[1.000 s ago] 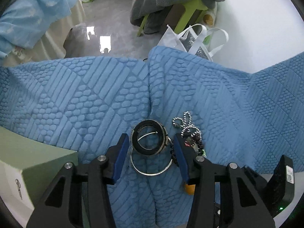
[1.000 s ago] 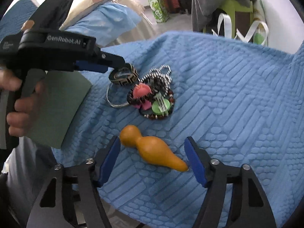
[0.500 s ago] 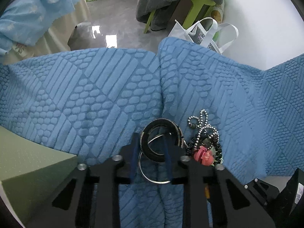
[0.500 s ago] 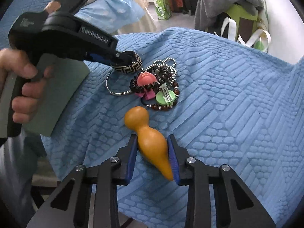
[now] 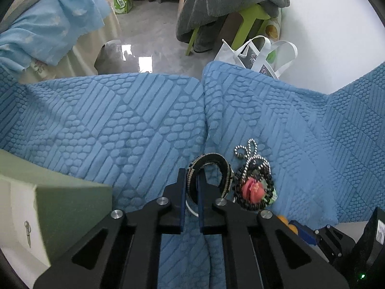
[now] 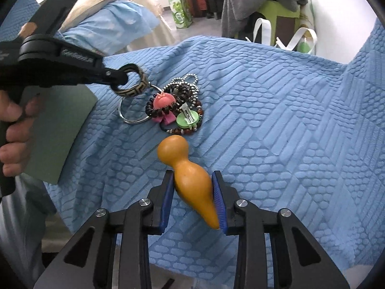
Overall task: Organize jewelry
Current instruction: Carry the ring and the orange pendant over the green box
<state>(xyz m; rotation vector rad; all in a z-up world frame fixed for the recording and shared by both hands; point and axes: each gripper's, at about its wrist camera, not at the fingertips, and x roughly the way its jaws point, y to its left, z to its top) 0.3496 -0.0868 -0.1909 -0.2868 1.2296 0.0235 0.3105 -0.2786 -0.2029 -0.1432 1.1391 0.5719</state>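
Note:
My left gripper [image 5: 191, 180] is shut on the rim of a black-and-cream patterned bangle [image 5: 222, 168] and holds it tilted, just above the blue textured cloth [image 5: 120, 125]. In the right wrist view the same gripper [image 6: 118, 82] grips that bangle [image 6: 138, 85]. A thin silver hoop [image 6: 125, 118] lies under it. Beside it sits a heap of bead bracelets, a ball chain and a pink charm [image 6: 176, 107], also in the left wrist view [image 5: 255, 185]. My right gripper [image 6: 192, 192] is shut on an orange gourd-shaped piece [image 6: 190, 175].
A grey-green box [image 5: 60, 212] stands at the left edge of the cloth, also in the right wrist view [image 6: 57, 130]. Beyond the cloth are a green stool with a grey blanket [image 5: 228, 4], white bags [image 5: 259, 53] and a bed [image 5: 43, 31].
My left gripper closed on the bangle's rim and lifted it on edge off the silver hoop. My right gripper moved in and closed on the orange gourd piece.

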